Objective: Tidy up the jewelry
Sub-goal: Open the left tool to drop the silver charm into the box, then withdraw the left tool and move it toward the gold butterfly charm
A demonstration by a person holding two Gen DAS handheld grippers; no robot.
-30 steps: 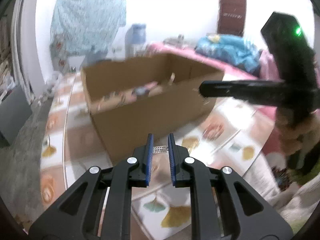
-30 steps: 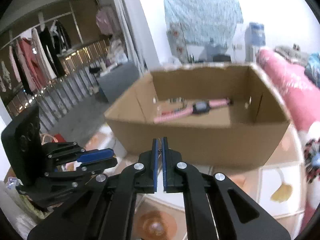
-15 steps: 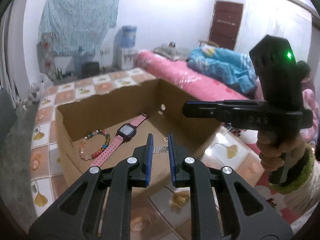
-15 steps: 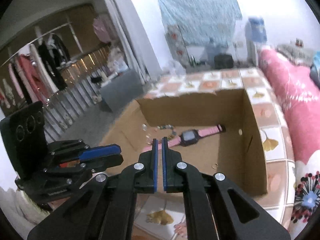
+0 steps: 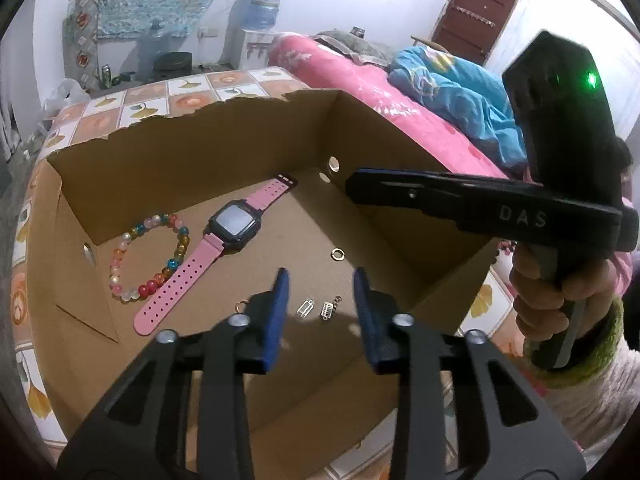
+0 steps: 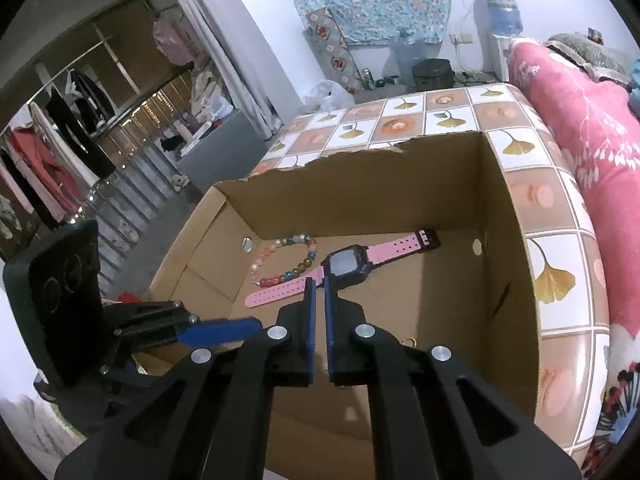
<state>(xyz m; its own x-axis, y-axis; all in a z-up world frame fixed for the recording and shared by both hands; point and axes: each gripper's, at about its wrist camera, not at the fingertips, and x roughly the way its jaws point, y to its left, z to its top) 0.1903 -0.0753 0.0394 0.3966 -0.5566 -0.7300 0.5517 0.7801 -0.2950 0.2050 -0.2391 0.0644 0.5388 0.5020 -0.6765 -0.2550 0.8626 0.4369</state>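
An open cardboard box [image 5: 192,148] holds a pink-strap watch [image 5: 234,226], a multicoloured bead bracelet [image 5: 148,256], a gold ring [image 5: 338,254], a small gold hoop [image 5: 241,307] and two silver earrings [image 5: 316,309]. My left gripper [image 5: 320,280] is open above the box, with the earrings lying on the box floor between its fingers. My right gripper [image 6: 319,286] is shut and empty above the box's near side; it shows side-on in the left wrist view [image 5: 360,190]. The watch [image 6: 348,264] and bracelet [image 6: 284,260] also show in the right wrist view.
The box [image 6: 516,248] stands on a table with a leaf-patterned tile cloth [image 6: 400,120]. A pink bed [image 5: 360,80] with a blue blanket lies to the right. A water dispenser [image 5: 260,12] stands at the far wall, and a clothes rack [image 6: 60,128] on the left.
Both grippers rose and tipped down over the box, so its inside came into view. My left gripper opened and the silver earrings it held now lie on the box floor.
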